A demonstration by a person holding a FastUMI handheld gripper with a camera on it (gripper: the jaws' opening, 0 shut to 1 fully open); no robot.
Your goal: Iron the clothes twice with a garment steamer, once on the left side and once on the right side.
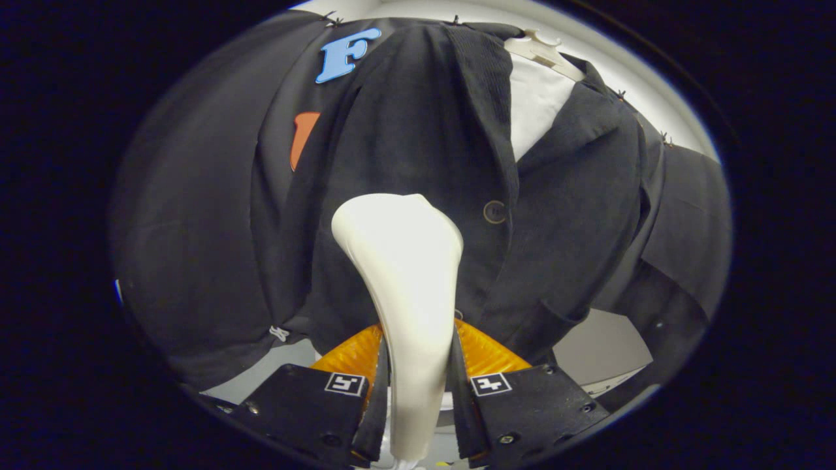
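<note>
My gripper (418,356) is shut on the handle of a white garment steamer (405,274), both fingers pressing its narrow neck. The steamer's wide head rises ahead of the fingers and lies against the left front panel of a dark jacket (424,150), just left of its button (494,211). The jacket hangs on a white hanger (545,52) over a white shirt (537,108). Its right front panel (575,215) and a sleeve (679,261) hang to the right of the steamer head.
Black booth cloth (196,215) hangs behind and to the left of the jacket. A pale surface (601,349) shows below the jacket's hem on the right, and a white ceiling or wall (659,98) above the shoulder.
</note>
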